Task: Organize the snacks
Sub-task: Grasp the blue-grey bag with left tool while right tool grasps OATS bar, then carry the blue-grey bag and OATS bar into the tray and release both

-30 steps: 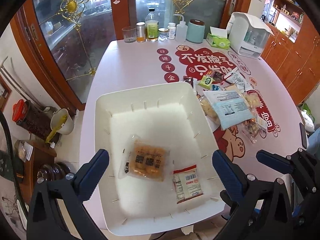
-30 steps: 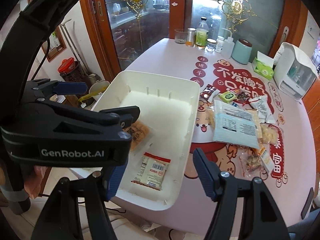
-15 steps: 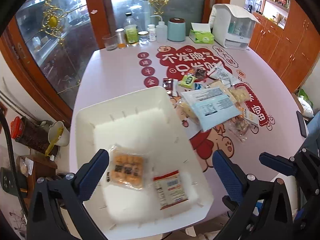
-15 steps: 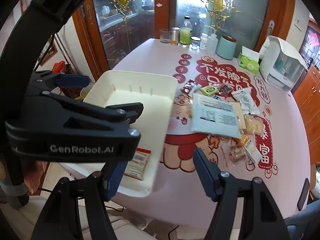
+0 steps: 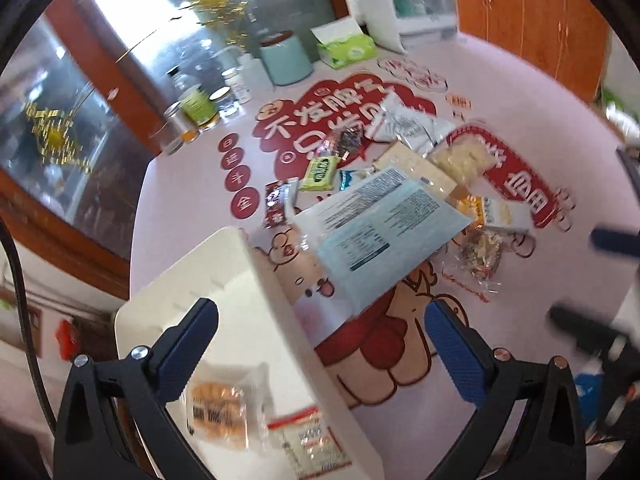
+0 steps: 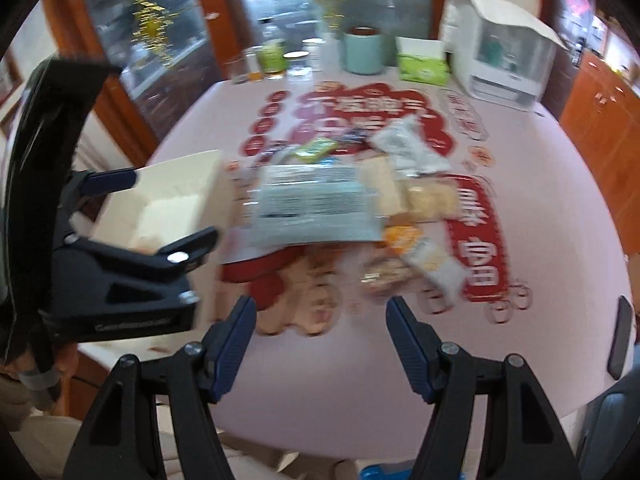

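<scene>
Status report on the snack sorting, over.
Left hand-held gripper and right hand-held gripper open, empty. Two packets in white bin. Snack pile loose on table, unobstructed.

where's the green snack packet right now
Left wrist view, upper middle of the table: the green packet lies between the brown packet and the big blue-white bag.

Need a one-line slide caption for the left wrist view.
Open left gripper above white bin holding two snack packets, more snacks piled beside it.
</scene>
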The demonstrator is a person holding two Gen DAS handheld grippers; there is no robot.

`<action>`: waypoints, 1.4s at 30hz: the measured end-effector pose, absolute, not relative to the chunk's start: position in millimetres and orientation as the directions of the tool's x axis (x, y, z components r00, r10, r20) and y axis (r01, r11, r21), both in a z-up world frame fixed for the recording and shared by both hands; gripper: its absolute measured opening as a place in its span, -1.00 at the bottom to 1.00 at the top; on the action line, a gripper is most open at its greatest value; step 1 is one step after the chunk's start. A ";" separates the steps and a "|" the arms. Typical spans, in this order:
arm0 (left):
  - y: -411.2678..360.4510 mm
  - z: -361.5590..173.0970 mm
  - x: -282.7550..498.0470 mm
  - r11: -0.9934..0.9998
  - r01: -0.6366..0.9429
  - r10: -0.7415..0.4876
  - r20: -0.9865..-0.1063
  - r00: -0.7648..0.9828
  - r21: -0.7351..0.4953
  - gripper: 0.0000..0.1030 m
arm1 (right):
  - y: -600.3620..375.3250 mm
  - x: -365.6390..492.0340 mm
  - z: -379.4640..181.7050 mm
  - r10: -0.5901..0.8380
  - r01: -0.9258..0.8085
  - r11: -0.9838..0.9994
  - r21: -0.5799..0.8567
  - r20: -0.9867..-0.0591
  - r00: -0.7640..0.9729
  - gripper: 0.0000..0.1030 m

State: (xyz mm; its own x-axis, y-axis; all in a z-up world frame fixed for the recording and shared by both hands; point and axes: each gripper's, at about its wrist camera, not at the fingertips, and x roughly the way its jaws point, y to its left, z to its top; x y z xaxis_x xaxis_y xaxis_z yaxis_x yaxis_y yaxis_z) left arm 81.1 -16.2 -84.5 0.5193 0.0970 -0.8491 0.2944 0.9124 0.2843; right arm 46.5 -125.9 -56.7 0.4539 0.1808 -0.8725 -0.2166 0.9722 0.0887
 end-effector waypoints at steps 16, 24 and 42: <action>-78.3 -194.4 129.1 0.761 0.405 0.328 -0.840 0.433 0.506 0.99 | -215.4 144.0 -167.3 0.080 -0.361 0.931 -0.049 -0.940 0.333 0.32; -83.4 -219.1 147.8 0.741 0.409 0.382 -0.835 0.396 0.533 0.96 | -206.9 164.9 -195.3 0.121 -0.484 0.875 -0.023 -0.957 0.264 0.31; -65.2 -170.5 154.5 0.846 0.301 0.294 -0.855 0.427 0.441 -0.77 | -193.0 159.0 -194.9 0.157 -0.548 0.836 -0.022 -0.948 0.277 -0.24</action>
State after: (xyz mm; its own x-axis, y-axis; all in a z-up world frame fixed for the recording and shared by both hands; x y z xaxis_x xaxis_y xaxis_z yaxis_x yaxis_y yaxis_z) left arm 154.5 -65.2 -170.5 0.4272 0.2936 -0.8552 0.3012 0.8456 0.4408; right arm 159.0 -193.0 -194.9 0.2768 0.1568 -0.9480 -0.5478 0.8363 -0.0217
